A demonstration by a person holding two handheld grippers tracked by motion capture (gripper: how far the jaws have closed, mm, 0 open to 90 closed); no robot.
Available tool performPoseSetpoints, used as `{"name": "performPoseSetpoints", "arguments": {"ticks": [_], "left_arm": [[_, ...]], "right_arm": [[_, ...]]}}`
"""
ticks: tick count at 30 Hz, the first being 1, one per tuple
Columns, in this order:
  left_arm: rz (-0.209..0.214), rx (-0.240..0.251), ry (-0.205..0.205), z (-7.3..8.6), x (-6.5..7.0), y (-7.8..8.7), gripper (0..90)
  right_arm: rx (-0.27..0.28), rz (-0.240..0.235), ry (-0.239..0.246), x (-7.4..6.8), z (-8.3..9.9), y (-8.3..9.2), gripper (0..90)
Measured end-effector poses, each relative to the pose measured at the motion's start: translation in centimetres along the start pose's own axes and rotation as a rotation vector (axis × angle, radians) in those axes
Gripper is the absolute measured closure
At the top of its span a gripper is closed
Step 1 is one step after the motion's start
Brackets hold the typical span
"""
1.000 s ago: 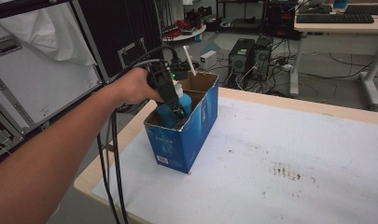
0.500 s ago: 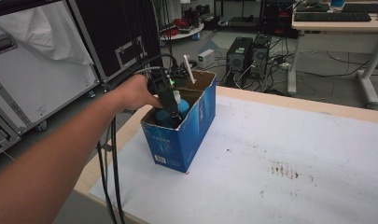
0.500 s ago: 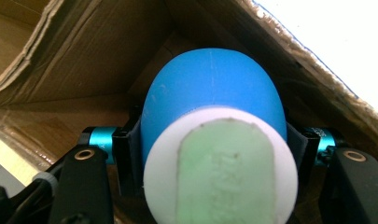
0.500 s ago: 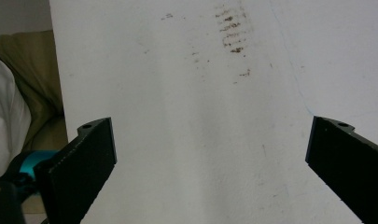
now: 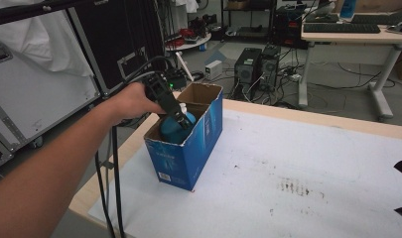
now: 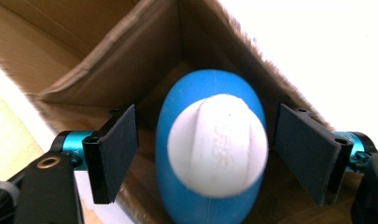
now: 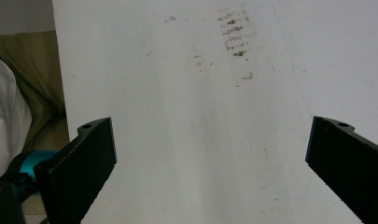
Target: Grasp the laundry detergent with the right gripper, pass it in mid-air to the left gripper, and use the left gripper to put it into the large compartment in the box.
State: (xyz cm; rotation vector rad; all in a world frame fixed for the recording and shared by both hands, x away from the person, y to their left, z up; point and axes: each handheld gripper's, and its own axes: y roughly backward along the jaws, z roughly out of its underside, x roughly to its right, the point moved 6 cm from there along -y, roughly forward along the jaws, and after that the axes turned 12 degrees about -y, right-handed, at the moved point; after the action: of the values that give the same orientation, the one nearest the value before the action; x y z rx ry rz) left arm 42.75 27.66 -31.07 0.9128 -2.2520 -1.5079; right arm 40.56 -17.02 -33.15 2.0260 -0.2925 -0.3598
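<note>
I see a lab or tech workshop: computer towers [image 5: 258, 64] on the floor, black equipment cases [image 5: 114, 39], tangled cables [image 5: 347, 79], a keyboard desk [image 5: 357, 32].

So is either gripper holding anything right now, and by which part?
Nothing held. The left gripper is open around the blue bottle in the box, gaps both sides; the right gripper is open.

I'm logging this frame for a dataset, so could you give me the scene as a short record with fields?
container: open blue cardboard box, upright near the table's left edge
contents: blue egg-shaped object with a white round cap, inside the box
left hand-held gripper: lowered into the box, jaws open on either side of the object, gaps visible
right hand-held gripper: open over the bare white table sheet
marks: dark smudges on the sheet
</note>
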Motion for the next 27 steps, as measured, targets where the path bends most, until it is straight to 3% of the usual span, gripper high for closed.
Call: {"name": "performPoseSetpoints", "arguments": {"ticks": [6, 14, 19, 22, 25, 27], "left_arm": [[-0.021, 0.124, 0.018, -1.5, -0.1, 3.1, 22.7], [-0.044, 0.191, -0.024, -3.8, 1.3, 5.7, 18.4], [-0.061, 0.197, -0.056, -4.9, 1.9, 6.8, 18.4], [-0.046, 0.231, -0.081, -5.4, 2.4, 7.3, 18.4], [-0.039, 0.267, -0.079, -6.2, 3.0, 7.4, 18.4], [-0.031, 0.257, -0.104, -6.7, 3.6, 7.2, 18.4]], "right_arm": [[0.002, 0.003, 0.006, -0.2, 0.0, 0.1, 0.9], [0.01, 0.008, 0.007, -0.4, 0.0, 0.4, 0.9], [0.015, 0.014, 0.001, -0.4, 0.0, 0.6, 0.9], [0.024, 0.02, -0.002, -0.4, -0.1, 0.8, 0.9], [0.031, 0.024, -0.006, -0.4, -0.1, 0.8, 0.9], [0.033, 0.023, -0.006, -0.4, -0.1, 0.8, 0.9]]}}
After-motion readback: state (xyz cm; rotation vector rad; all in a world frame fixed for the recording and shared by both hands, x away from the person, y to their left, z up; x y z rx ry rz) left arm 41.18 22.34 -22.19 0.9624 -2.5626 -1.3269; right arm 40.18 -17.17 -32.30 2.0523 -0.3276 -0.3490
